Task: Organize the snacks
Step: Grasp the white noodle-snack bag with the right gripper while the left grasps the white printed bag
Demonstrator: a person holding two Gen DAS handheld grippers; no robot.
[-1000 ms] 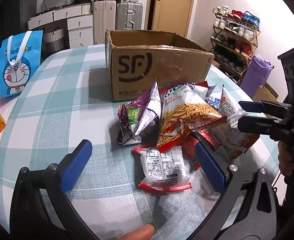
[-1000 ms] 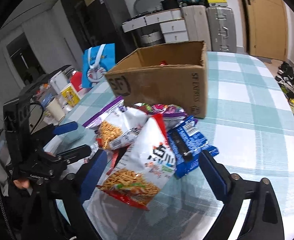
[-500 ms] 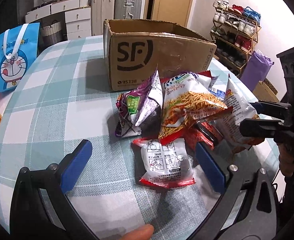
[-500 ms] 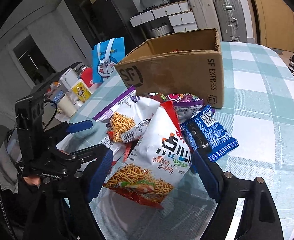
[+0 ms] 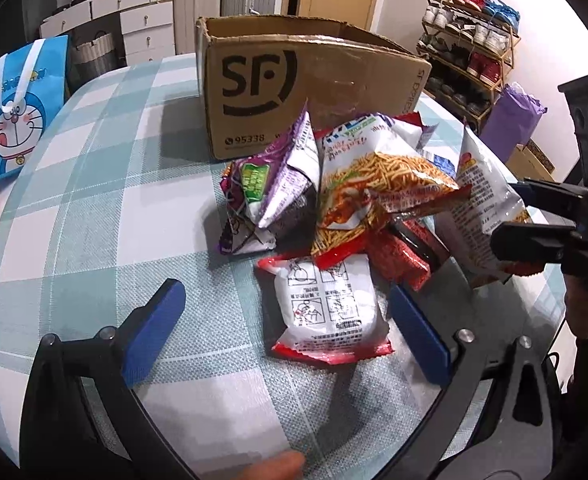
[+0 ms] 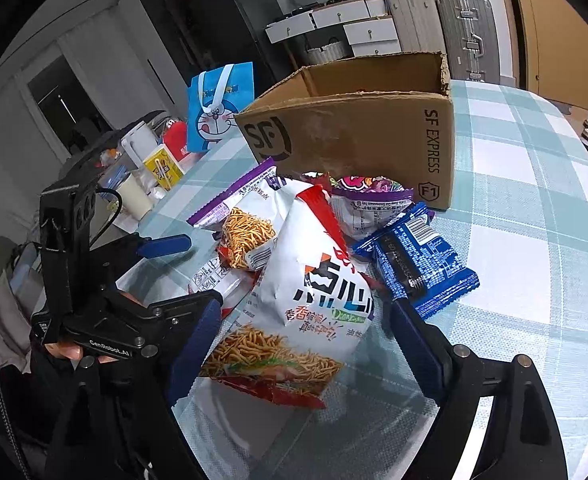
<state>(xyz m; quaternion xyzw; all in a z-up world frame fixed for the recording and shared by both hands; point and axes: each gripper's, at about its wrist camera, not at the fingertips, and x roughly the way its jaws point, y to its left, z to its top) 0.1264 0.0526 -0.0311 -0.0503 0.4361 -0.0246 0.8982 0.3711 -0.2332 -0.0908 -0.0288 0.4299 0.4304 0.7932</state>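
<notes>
Snacks [image 5: 329,312] looked light and crinkly, so I held both claws [image 5: 290,332] apart, favouring sealed edges.

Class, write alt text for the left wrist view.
The open left gripper frames a white, red-edged snack packet lying on a checked table. Behind it sit piled snack bags and an open cardboard box.

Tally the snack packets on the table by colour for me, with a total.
White stick-snack bags: 2
Purple bag: 1
Blue packet: 1
Red packet: 1
Red-edged white packet: 1
Total: 6 visible; others may be hidden.
</notes>
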